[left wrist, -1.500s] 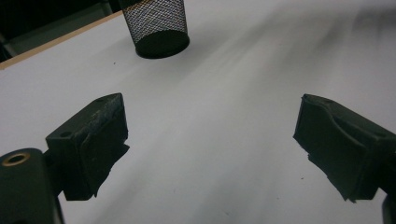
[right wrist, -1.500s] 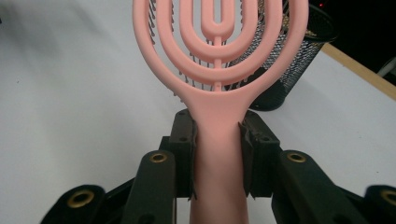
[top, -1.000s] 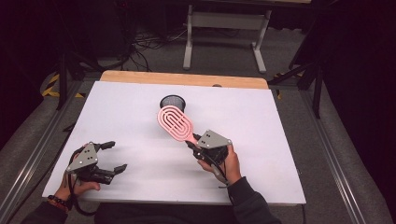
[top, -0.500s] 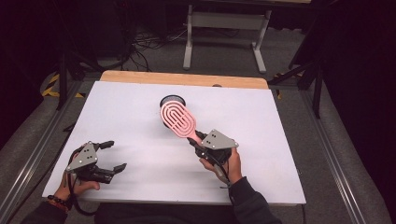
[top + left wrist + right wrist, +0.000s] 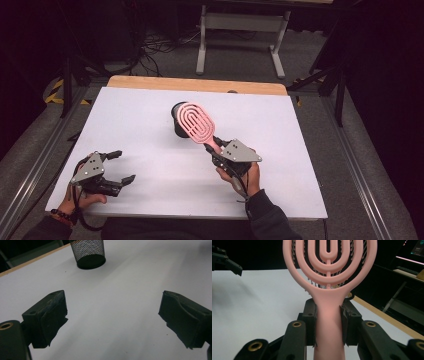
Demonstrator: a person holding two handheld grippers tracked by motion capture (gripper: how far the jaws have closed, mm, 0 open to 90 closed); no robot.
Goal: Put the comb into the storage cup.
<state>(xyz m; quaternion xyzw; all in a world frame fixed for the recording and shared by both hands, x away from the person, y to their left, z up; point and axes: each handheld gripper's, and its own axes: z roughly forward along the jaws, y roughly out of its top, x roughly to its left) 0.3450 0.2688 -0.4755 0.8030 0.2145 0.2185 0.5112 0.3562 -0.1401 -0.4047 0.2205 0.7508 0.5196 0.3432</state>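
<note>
Right claw (image 5: pixel 216 148) is clamped on the handle of a pink brush (image 5: pixel 195 122), its 2 jaws pressing the handle from both sides in the right gripper view (image 5: pixel 328 322). It sits right of the bench's middle, nearer the near edge than the far one. The brush (image 5: pixel 329 270) is held up off the surface, its slotted head tilted toward the far edge and partly covering a black mesh cup (image 5: pixel 177 125) in the high view. That cup (image 5: pixel 87 253) stands upright on the bench (image 5: pixel 280 130) near the middle, toward the far edge.

Left claw (image 5: pixel 122 166) hangs near the bench's near left corner with its jaws wide apart and nothing between them; its own view (image 5: pixel 112 322) shows bare white surface between the 2 pads.

White surface lies open between the 2 claws, along the right edge and across the far left part. A wooden strip (image 5: pixel 197 84) runs along the far edge. Metal rails flank both sides over grey floor, and a pale frame (image 5: pixel 240 22) and cables stand beyond in the dark room.
</note>
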